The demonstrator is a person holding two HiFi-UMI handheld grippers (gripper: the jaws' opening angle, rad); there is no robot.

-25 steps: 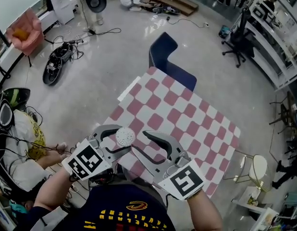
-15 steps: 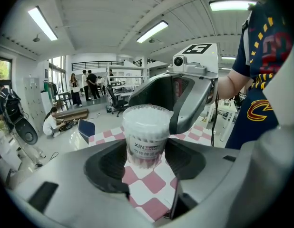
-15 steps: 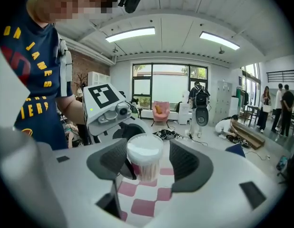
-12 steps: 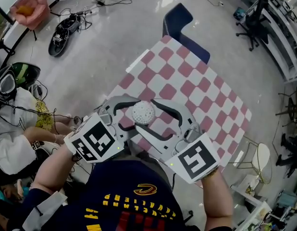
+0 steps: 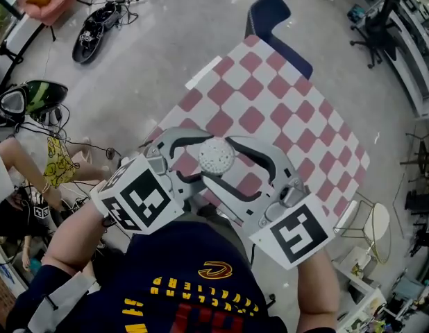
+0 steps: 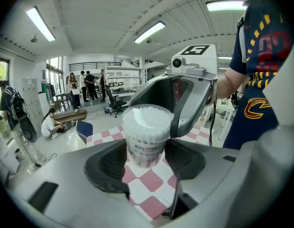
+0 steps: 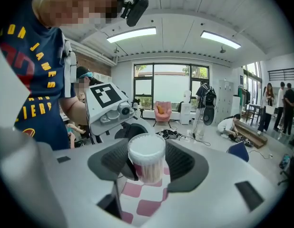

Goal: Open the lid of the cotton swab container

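Note:
A clear round cotton swab container with a white top is held up above the checked table. My left gripper is shut on its lower body; in the left gripper view the pads hug the labelled tub. My right gripper comes in from the opposite side. Its wide jaws are closing with the container's lidded top between them. In the right gripper view the pads sit close on both sides, and a slim gap shows on the right.
The pink-and-white checked table stretches away below the grippers. A dark blue chair stands at its far end. Cables and bags lie on the floor at the left. People sit and stand around the room.
The right gripper's jaws have spread and moved in around the container's top, where they were beside it before. Both grippers and the container have shifted slightly right in the head view.

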